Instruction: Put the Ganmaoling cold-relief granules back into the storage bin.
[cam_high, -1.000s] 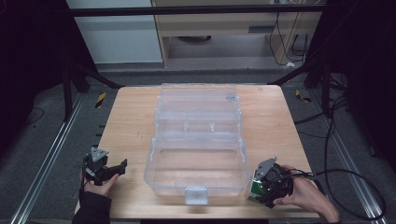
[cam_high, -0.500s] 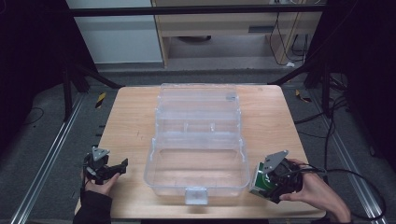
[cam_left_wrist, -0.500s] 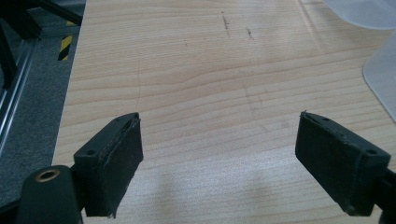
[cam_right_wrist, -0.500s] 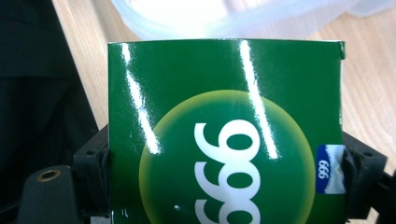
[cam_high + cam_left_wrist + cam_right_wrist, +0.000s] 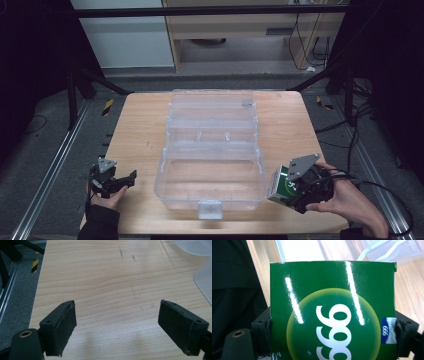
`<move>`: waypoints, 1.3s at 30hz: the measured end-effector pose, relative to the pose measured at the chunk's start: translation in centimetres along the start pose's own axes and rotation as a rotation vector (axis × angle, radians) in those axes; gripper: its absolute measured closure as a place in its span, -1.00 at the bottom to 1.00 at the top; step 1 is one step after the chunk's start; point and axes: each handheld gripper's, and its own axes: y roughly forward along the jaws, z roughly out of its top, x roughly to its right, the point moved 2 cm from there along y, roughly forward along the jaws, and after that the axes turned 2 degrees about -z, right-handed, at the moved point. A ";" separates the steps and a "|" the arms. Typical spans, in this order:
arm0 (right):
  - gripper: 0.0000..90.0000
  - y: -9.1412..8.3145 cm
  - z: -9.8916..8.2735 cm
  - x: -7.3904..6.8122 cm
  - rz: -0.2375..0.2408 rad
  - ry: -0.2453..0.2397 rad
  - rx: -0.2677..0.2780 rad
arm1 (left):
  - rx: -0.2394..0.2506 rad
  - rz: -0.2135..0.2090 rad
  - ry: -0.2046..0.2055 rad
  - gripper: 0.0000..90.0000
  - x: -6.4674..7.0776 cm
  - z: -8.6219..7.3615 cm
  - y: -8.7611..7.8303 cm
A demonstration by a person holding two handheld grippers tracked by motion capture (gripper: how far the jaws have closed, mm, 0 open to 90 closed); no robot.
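Observation:
A small green box (image 5: 283, 186) with white "999" print (image 5: 334, 322) is clamped between the jaws of my right gripper (image 5: 295, 189), lifted off the table at the front right, just beside the right wall of a clear plastic case (image 5: 212, 150). The box's glossy face takes up most of the right gripper view, with a jaw pressing on each side. The clear case lies open in the middle of the wooden table (image 5: 137, 130), its two halves empty. My left gripper (image 5: 120, 181) rests at the front left corner, jaws wide apart (image 5: 117, 327) over bare wood.
The case's latch tab (image 5: 209, 209) points toward the front edge. Dark floor, metal rails (image 5: 47, 175) and cables (image 5: 345, 125) surround the table. A corner of the clear case (image 5: 203, 277) shows at the right of the left gripper view.
My right gripper has risen with the green box and shifted a little to the right. The left gripper has stayed where it was.

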 end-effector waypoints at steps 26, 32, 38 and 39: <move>-0.63 -1.8 5.7 1.0 -0.025 -0.090 0.063 | -0.004 -0.003 -0.002 -0.67 -0.1 0.0 0.1; -0.64 -1.1 7.1 1.1 -0.023 -0.104 0.066 | -0.004 -0.003 -0.003 -0.67 -0.1 0.0 0.2; -0.64 -0.3 8.6 1.0 -0.010 -0.130 0.076 | -0.002 -0.005 0.002 -0.67 -0.1 0.0 0.2; -0.64 -0.1 8.8 1.0 -0.010 -0.132 0.075 | -0.002 -0.006 0.001 -0.67 -0.1 0.0 0.2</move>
